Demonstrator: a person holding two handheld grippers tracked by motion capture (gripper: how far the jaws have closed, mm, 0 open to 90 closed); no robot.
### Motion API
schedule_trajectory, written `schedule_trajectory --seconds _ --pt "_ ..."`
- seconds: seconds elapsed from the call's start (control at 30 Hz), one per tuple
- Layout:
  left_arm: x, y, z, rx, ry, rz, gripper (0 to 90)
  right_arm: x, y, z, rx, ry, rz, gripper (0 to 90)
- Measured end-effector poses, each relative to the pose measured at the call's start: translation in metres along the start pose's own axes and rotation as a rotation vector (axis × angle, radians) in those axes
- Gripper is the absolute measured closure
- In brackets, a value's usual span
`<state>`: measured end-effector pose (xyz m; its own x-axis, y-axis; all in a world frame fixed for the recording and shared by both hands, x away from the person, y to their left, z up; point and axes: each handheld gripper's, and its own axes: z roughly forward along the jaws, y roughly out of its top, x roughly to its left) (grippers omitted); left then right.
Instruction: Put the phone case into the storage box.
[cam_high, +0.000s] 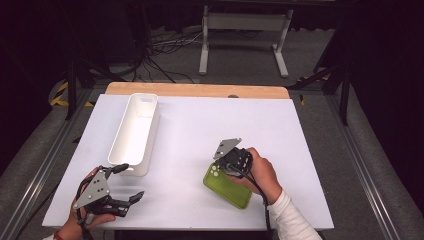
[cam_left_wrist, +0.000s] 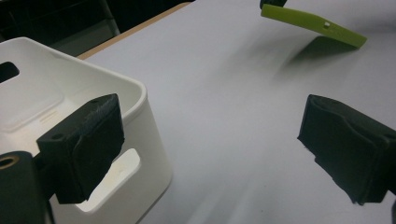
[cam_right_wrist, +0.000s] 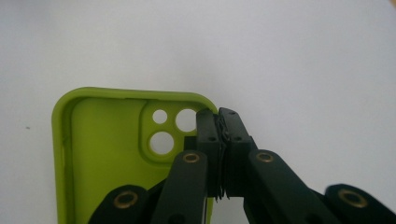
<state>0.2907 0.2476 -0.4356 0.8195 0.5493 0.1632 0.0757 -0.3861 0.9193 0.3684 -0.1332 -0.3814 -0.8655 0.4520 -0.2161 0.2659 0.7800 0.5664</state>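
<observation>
Right gripper (cam_right_wrist: 219, 116) is seen clamped on the rim of a green phone case (cam_high: 227, 186), beside its camera cut-out, with the pads pressed together on the thin edge. From the left gripper view, the case (cam_left_wrist: 312, 23) is shown tilted and raised off the white counter (cam_high: 200, 130), a shadow cast beneath it. Left gripper (cam_high: 126, 182) is held with jaws wide apart and nothing between them, just beside the near end of the white bin (cam_high: 134, 131). A lift appears to be in hand; next, the case would likely have to be carried across to the bin and let go over it.
</observation>
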Motion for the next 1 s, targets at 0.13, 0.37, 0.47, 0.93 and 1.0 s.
schedule_trajectory --seconds 0.13,0.37,0.47,0.93,1.0 --pt "-0.001 0.001 0.001 -0.006 0.003 -0.005 7.3 -0.003 -0.001 -0.007 -0.063 -0.035 0.006 88.8" --pt "0.0 0.009 0.005 -0.028 0.017 -0.039 9.5 -0.008 -0.003 -0.02 -0.205 -0.135 0.078 88.8" --pt "-0.001 0.011 0.008 -0.023 0.022 -0.037 9.5 -0.009 -0.003 -0.023 -0.237 -0.161 0.097 88.9" --pt "-0.003 0.032 0.031 -0.049 0.011 -0.045 8.2 -0.014 -0.001 -0.031 -0.375 -0.263 0.189 88.9" --pt "-0.003 0.037 0.035 -0.063 -0.001 -0.045 8.2 -0.013 0.001 -0.03 -0.389 -0.274 0.199 88.8"
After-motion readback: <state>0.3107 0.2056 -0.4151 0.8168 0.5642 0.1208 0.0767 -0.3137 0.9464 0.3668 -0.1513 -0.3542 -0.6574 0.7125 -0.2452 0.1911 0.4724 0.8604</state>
